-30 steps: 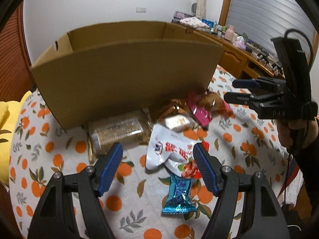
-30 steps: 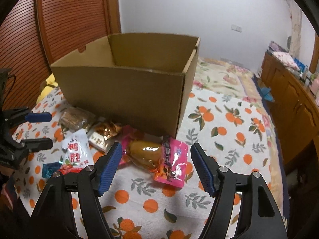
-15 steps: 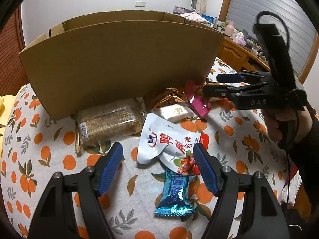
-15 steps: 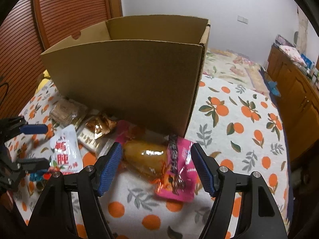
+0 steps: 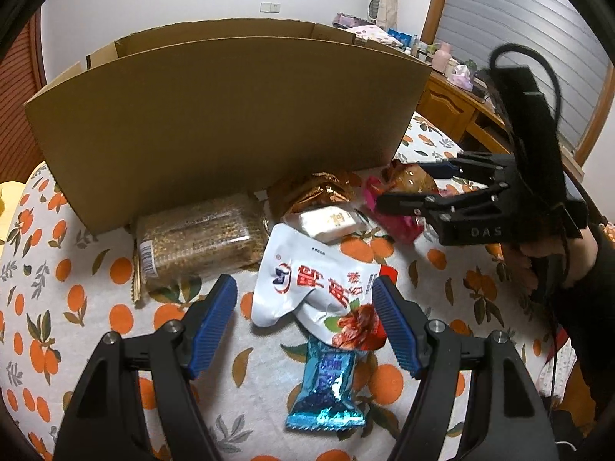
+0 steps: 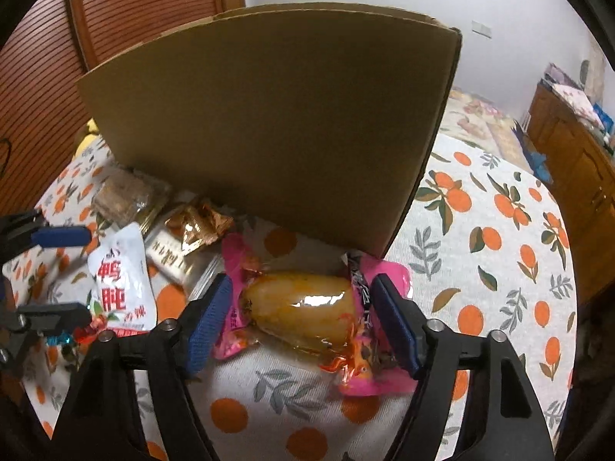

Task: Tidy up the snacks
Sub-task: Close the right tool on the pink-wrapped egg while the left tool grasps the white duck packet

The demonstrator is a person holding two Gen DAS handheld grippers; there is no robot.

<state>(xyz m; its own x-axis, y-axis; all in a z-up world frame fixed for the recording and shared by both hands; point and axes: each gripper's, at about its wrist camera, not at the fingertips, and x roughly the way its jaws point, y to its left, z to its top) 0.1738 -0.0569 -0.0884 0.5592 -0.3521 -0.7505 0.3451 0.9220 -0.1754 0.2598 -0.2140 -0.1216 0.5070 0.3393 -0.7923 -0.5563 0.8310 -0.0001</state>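
A large open cardboard box (image 5: 215, 123) stands on the orange-print cloth; it also fills the right wrist view (image 6: 269, 115). Snacks lie along its front. My left gripper (image 5: 303, 322) is open, its fingers on either side of a white pouch with red writing (image 5: 311, 280), above a blue candy wrapper (image 5: 326, 388). My right gripper (image 6: 300, 322) is open, its fingers on either side of a pink packet with a yellow-brown snack (image 6: 300, 311). The right gripper also shows in the left wrist view (image 5: 415, 188), over the pink packet (image 5: 388, 211).
A clear pack of brown crackers (image 5: 200, 238), a gold wrapper (image 5: 311, 192) and a small white bar (image 5: 330, 219) lie by the box. A wooden dresser (image 5: 453, 107) stands to the right. A slatted wooden door (image 6: 115, 19) is behind the box.
Both grippers have moved forward and down toward the snacks. The right gripper's fingers now flank the pink packet, and the left gripper's fingers flank the white pouch.
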